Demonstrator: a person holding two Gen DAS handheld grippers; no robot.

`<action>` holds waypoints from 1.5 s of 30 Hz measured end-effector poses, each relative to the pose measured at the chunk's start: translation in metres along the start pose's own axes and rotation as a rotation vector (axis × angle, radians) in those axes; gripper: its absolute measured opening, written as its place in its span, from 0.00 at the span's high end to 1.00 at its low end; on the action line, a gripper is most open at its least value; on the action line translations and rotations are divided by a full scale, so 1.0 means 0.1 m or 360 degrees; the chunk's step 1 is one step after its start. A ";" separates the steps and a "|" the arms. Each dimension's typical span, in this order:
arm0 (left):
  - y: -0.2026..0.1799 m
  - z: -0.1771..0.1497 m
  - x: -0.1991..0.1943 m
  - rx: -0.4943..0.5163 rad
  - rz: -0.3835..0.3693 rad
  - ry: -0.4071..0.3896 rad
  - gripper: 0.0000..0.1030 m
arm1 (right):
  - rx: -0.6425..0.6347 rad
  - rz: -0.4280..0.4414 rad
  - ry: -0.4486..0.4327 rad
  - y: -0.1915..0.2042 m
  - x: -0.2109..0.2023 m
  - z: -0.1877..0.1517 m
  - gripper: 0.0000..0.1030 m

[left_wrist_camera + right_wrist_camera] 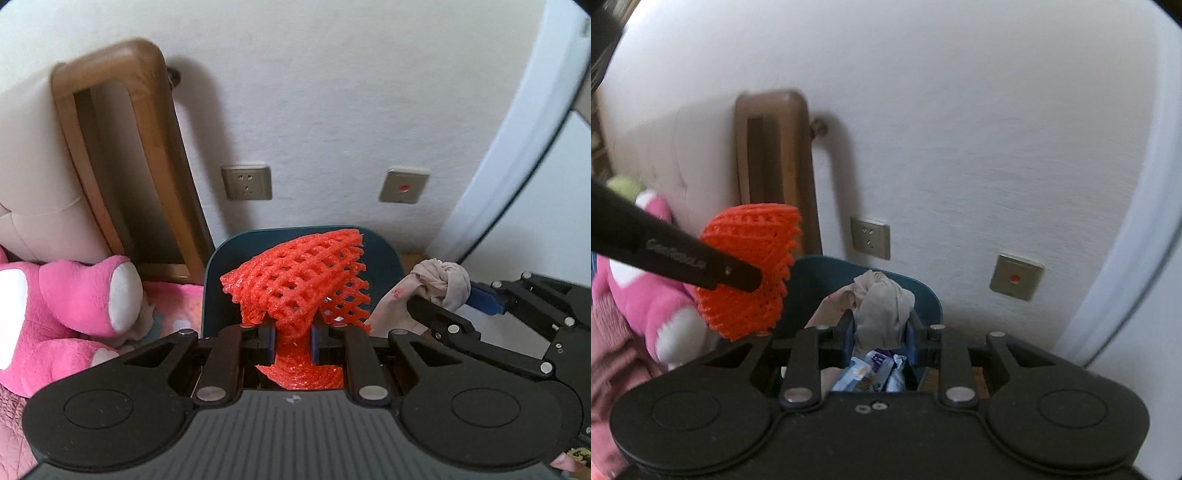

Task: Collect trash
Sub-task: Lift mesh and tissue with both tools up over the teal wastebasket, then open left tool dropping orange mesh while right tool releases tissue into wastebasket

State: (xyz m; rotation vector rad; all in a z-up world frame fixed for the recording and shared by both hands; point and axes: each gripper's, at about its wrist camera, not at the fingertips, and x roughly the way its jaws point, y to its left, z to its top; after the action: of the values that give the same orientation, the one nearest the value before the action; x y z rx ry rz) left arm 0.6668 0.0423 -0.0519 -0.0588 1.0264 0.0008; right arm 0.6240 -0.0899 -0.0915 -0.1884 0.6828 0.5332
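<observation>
My left gripper (292, 340) is shut on a red foam fruit net (299, 280) and holds it over the dark blue trash bin (384, 254). My right gripper (880, 338) is shut on a beige knotted sock (882, 306) and holds it above the same bin (923, 295). Inside the bin, wrappers (871, 373) lie below the sock. The sock (439, 280) and right gripper also show at the right of the left wrist view. The net (750, 269) and left gripper show at the left of the right wrist view.
A pink plush toy (66, 310) lies on the bed left of the bin. A wooden headboard (122, 147) leans against the white wall. Two wall plates (246, 182) (404, 186) sit above the bin. A white door frame (517, 147) stands at the right.
</observation>
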 end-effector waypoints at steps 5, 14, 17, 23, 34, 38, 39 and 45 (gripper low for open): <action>0.05 0.03 0.48 -0.0059 0.0024 0.0163 0.85 | -0.0151 0.0096 0.0162 -0.05 0.46 0.08 0.74; 0.03 -0.21 1.11 -0.0048 0.0042 0.0389 0.84 | -0.0273 0.0193 0.0421 0.02 0.96 -0.07 0.68; 0.01 -0.28 1.21 -0.0041 0.0052 0.0422 0.82 | -0.0265 0.0211 0.0460 0.03 1.01 -0.13 0.64; 0.08 -0.35 1.26 -0.0099 0.0044 0.0417 0.57 | -0.0258 0.0207 0.0507 0.02 1.06 -0.20 0.59; 0.18 -0.38 0.84 -0.0028 -0.0021 0.0211 0.46 | -0.0227 0.0137 0.0431 0.03 0.84 -0.18 0.42; 0.23 -0.39 0.49 0.0034 -0.0046 0.0077 0.36 | -0.0154 0.0095 0.0344 0.10 0.57 -0.15 0.37; 0.25 -0.41 0.39 0.0043 -0.0047 0.0044 0.35 | -0.0130 0.0092 0.0325 0.12 0.50 -0.14 0.36; 0.30 -0.48 -0.17 0.0116 -0.0110 -0.0155 0.33 | -0.0005 0.0060 0.0174 0.23 0.04 -0.13 0.29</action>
State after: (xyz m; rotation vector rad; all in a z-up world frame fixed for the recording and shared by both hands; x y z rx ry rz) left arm 0.6164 0.0700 -0.0636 -0.0275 0.9261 -0.0958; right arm 0.6078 -0.0729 -0.1040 -0.2089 0.7935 0.5632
